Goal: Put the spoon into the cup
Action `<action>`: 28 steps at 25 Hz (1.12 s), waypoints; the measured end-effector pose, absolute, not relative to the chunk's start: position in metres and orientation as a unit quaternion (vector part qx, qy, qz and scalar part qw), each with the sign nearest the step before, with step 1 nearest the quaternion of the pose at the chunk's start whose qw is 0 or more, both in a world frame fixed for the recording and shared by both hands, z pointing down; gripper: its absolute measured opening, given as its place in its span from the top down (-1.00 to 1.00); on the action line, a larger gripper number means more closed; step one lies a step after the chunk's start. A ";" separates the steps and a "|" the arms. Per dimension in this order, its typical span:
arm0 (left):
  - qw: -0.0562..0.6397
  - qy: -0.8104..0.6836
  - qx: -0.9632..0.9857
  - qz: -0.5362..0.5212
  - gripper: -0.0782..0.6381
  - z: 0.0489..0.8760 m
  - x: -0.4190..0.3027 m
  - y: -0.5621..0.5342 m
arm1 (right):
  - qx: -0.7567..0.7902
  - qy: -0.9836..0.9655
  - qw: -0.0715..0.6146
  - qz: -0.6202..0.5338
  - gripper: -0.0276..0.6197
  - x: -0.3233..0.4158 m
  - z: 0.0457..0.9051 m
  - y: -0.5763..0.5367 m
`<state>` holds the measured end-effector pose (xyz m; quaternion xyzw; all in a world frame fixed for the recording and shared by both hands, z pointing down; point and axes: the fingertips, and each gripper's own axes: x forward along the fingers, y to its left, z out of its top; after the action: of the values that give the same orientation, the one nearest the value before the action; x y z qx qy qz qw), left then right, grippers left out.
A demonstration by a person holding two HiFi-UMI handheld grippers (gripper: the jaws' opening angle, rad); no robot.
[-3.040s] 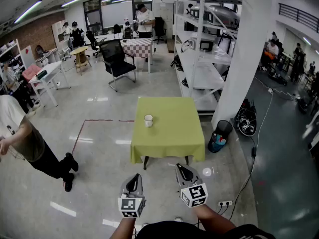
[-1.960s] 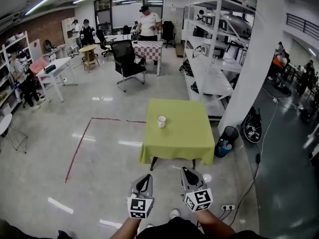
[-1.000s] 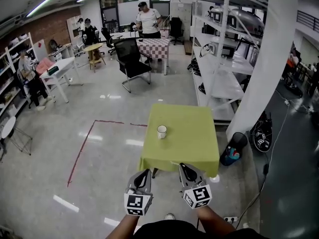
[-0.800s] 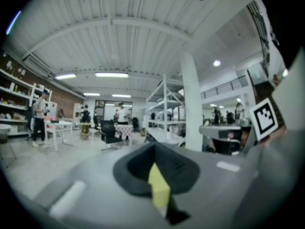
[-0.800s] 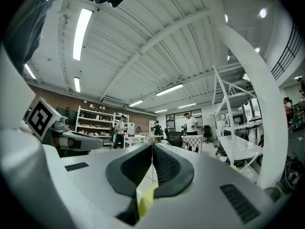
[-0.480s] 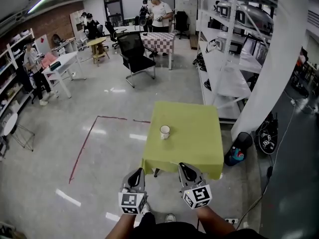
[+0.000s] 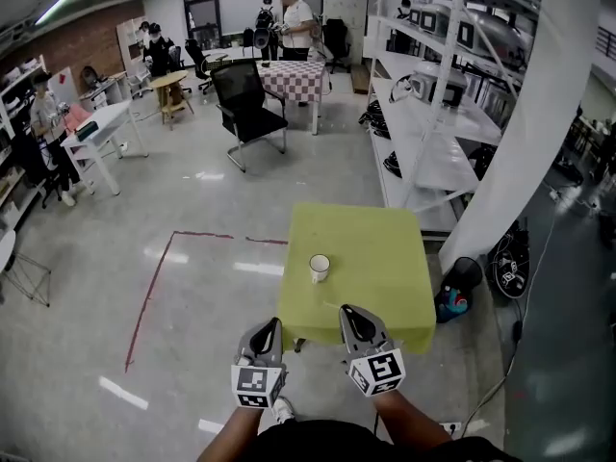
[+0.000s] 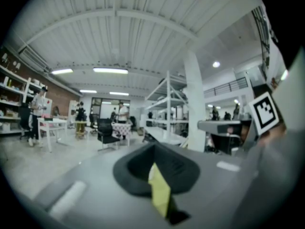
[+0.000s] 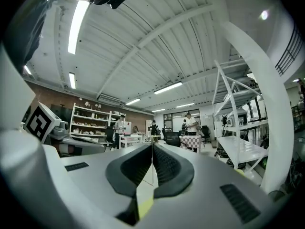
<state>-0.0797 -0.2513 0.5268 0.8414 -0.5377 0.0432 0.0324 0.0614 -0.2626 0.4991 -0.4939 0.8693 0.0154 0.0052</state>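
In the head view, we judge the task barely begun. The white cup (image 7: 319,268) stands upright and alone on the bench (image 7: 385,258), a little left of the middle of its yellow-green cloth, at the centre of the frame. Nothing sticks out of the cup, though we cannot see into it. A thin pale streak (image 7: 330,305) on the cloth by the bench's near edge may be the spoon, but it is too small for us to tell. The left tongs (image 7: 264,327) and right tongs (image 7: 348,314) sit low in the frame, short of the bench, well apart from the cup. So reaching, picking up the spoon and dropping it in are all left to do. In the left gripper view, blurred as it is, the dark pads meet at the tip with only a sliver of the cloth's colour showing behind them and nothing held. In the right gripper view, the ribbed pads are pressed together and likewise empty.
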 end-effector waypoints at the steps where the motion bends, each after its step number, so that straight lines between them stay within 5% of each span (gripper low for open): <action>1: 0.032 -0.534 0.844 0.043 0.76 0.527 -0.083 -0.259 | -0.496 0.868 0.005 0.016 0.88 0.057 0.499 -0.269; 28: 0.046 -0.489 0.869 0.056 0.76 0.551 -0.135 -0.356 | -0.539 0.842 -0.025 0.013 0.88 0.007 0.518 -0.360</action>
<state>-0.1352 -0.3563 0.5510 0.8691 -0.4894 0.0559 0.0459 0.0068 -0.3596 0.5179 -0.5393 0.8417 0.0127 -0.0254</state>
